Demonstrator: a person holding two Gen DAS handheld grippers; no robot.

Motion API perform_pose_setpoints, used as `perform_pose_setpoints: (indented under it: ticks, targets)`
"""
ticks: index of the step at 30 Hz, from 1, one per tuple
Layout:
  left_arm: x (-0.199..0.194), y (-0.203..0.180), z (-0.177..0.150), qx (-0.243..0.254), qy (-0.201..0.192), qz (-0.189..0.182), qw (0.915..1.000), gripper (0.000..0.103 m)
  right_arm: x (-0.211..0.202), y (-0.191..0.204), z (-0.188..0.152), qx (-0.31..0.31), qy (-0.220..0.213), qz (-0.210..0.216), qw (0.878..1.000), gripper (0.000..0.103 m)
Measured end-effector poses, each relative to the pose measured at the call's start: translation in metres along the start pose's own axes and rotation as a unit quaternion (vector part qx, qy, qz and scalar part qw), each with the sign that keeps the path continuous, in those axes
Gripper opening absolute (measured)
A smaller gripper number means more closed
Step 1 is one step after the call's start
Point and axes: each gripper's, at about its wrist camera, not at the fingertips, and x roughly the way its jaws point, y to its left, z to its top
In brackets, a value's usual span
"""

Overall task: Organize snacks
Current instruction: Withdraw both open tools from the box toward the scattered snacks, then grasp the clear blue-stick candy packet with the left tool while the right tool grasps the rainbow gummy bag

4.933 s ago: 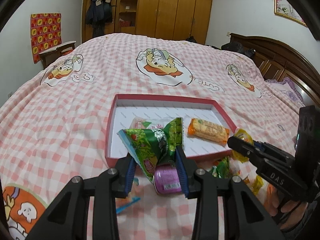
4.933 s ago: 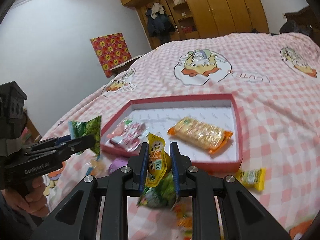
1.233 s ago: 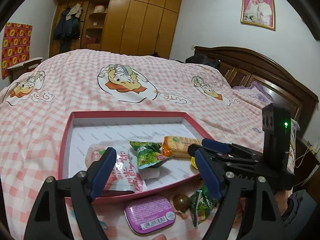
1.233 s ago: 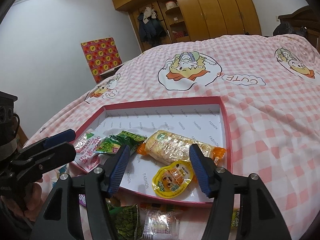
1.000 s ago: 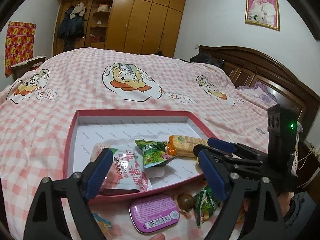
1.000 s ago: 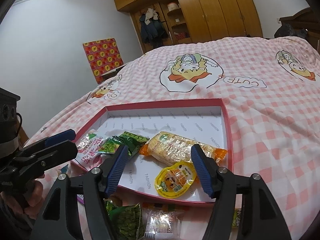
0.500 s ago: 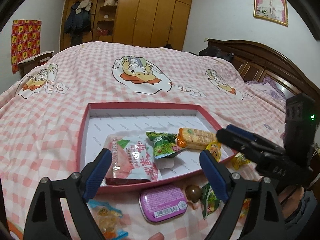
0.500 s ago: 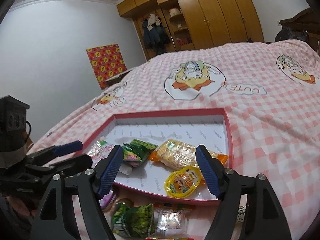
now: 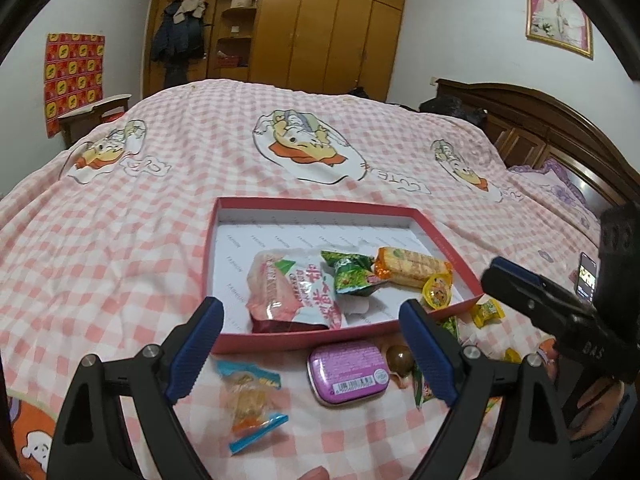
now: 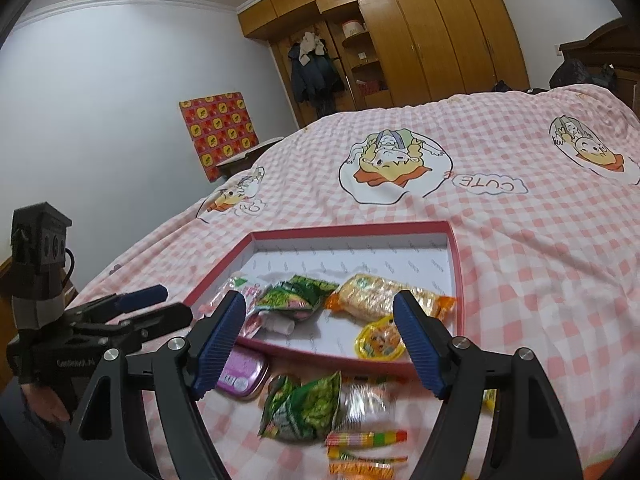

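- Left gripper (image 9: 312, 354) gaped wide, held nothing, hung over purple tin (image 9: 347, 372).
- Right gripper (image 10: 320, 344) spread wide, empty, above red tray (image 10: 457, 264) edge.

both grippers (image 9: 312, 344) (image 10: 320, 340) wide, empty

Checked bed (image 9: 120, 240) carries red tray (image 9: 444, 240), loose snacks (image 10: 304, 408).

One shallow red cardboard tray (image 9: 448, 256); four wrapped snack packets inside; one flat purple tin (image 9: 347, 372); two black grippers.
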Motion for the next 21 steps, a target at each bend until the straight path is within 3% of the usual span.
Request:
perform_pose_setpoints:
  ticks: [9, 21]
  targets:
    - [-0.009, 0.005, -0.002, -0.007, -0.001, 0.007, 1.0000, 0.092, -0.012, -0.001, -0.010, 0.009, 0.004, -0.003, 1.000, 0.078]
    - [-0.011, 0.023, -0.024, -0.014, 0.032, 0.041, 0.9986, 0.092, -0.015, -0.002, -0.018, 0.013, 0.016, -0.010, 1.000, 0.078]
